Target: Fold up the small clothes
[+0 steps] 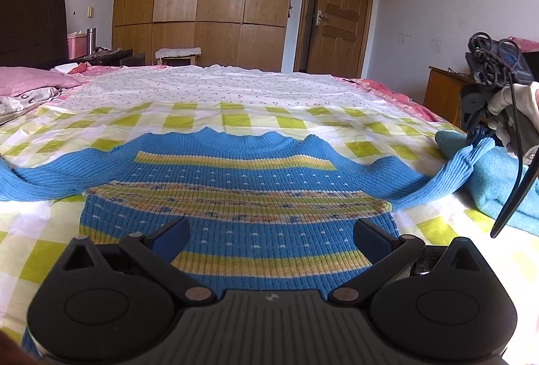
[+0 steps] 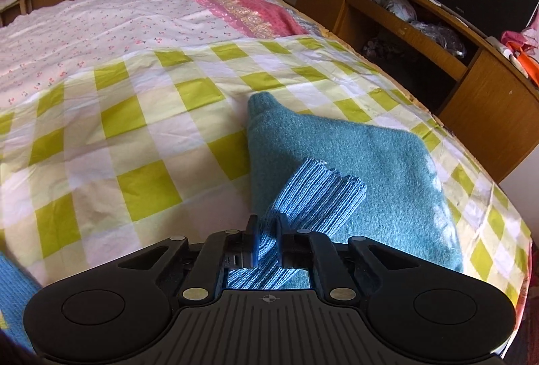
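A blue striped sweater [image 1: 235,196] lies flat, front up, on the green-checked sheet [image 1: 101,257] of the bed, filling the middle of the left wrist view, both sleeves spread sideways. The left tool [image 1: 271,235] hovers over the sweater's hem at the bottom of that frame, released, its blue-padded fingers [image 1: 171,240] wide apart with nothing between them.

At the right edge of the same view a white-gloved hand [image 1: 515,109] holds the right tool [image 1: 480,135], clenched on the cuff of the sweater's sleeve [image 1: 448,173], which rises off the sheet toward it. In the right wrist view that tool [image 2: 266,230] sits at bottom centre, the ribbed cuff [image 2: 323,196] pinched between its fingers and fanning out over a folded teal garment [image 2: 387,162] that lies on the sheet.

In the upper right of the right wrist view a wooden shelf unit [image 2: 488,109] stands beside the bed; its open compartments hold bundled cloth and crinkled bags, too dim to tell apart.
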A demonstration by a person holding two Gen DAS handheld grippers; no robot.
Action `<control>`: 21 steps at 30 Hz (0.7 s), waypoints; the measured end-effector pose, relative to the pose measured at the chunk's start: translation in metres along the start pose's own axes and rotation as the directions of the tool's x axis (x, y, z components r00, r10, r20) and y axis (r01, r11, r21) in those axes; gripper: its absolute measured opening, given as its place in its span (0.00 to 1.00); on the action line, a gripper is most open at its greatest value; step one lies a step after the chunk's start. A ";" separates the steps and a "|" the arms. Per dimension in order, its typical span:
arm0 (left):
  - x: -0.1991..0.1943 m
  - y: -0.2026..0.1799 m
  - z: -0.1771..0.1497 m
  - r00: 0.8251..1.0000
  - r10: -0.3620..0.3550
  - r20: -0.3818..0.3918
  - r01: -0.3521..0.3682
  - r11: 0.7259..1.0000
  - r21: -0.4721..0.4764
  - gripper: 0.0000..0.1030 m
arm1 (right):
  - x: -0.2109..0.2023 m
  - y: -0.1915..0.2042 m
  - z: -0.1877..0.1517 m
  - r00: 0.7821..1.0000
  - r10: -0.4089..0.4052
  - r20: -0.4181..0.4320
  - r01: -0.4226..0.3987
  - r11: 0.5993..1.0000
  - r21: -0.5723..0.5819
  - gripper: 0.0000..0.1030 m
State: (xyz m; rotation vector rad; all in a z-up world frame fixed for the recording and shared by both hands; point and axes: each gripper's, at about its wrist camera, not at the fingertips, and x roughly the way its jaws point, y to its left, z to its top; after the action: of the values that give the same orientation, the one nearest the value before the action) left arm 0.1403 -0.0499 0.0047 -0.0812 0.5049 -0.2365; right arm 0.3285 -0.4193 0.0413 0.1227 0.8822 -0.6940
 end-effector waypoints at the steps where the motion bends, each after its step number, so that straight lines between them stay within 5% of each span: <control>1: -0.002 0.002 0.001 1.000 0.000 0.010 0.000 1.000 -0.008 1.00 | -0.006 -0.004 -0.001 1.000 0.013 0.015 -0.013 1.000 0.010 0.04; 5: -0.014 0.006 0.005 0.999 0.011 0.047 -0.011 1.000 -0.014 1.00 | -0.039 -0.025 -0.008 0.984 0.144 0.109 -0.152 0.986 0.067 0.03; 9: -0.025 0.007 0.005 0.997 0.033 0.070 -0.033 0.999 -0.004 1.00 | -0.074 -0.032 -0.016 0.940 0.290 0.181 -0.306 0.950 0.067 0.00; 21: -0.052 0.024 0.004 0.976 0.139 0.168 -0.144 0.989 0.018 1.00 | -0.185 0.012 -0.037 0.704 0.659 0.266 -0.664 0.743 -0.081 0.00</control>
State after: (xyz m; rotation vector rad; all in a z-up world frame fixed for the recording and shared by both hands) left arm 0.1029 -0.0135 0.0292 -0.0350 0.3391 -0.0963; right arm 0.2305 -0.3027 0.1530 0.3380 0.4941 -0.0271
